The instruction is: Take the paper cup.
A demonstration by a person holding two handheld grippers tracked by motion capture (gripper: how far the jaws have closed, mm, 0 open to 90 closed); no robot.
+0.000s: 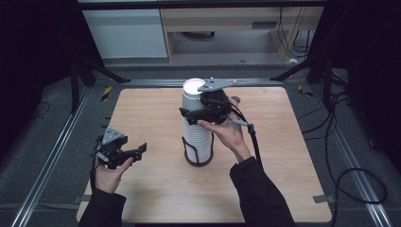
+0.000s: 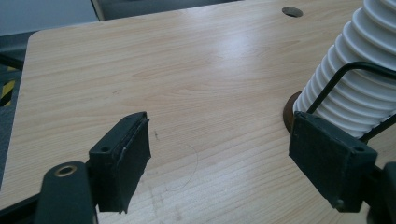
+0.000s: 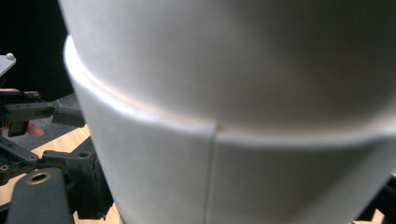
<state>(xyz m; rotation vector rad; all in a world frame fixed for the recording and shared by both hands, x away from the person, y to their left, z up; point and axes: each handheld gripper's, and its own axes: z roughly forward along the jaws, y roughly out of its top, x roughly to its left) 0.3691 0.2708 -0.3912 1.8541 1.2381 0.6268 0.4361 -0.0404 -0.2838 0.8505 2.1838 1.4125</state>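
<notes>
Your right gripper [image 1: 204,113] is up against the tall stack of white paper cups [image 1: 196,124] that stands in a black wire holder [image 1: 198,152] near the middle of the table [image 1: 151,118]. Its fingers are narrowed around the upper part of the stack, just below the open top cup [image 1: 193,89]. In the right gripper view the cup wall [image 3: 233,116] sits right up against the camera, with a rim line and a vertical seam running across it, and one dark finger [image 3: 88,182] presses against the cup's left side. You are gripping the stack there, above the wire holder.

Your left gripper [image 1: 124,153] is well apart from the cups, held in your left hand [image 1: 109,172] over the table's near left corner. Its fingers [image 2: 122,161] stand fairly wide with nothing between them; in the left gripper view bare wood grain shows in the gap. Beyond the other finger you can see the ribbed lower part of the stack [image 2: 348,79], a wire loop of the holder crossing it, and the brown round base [image 2: 290,114] under it
</notes>
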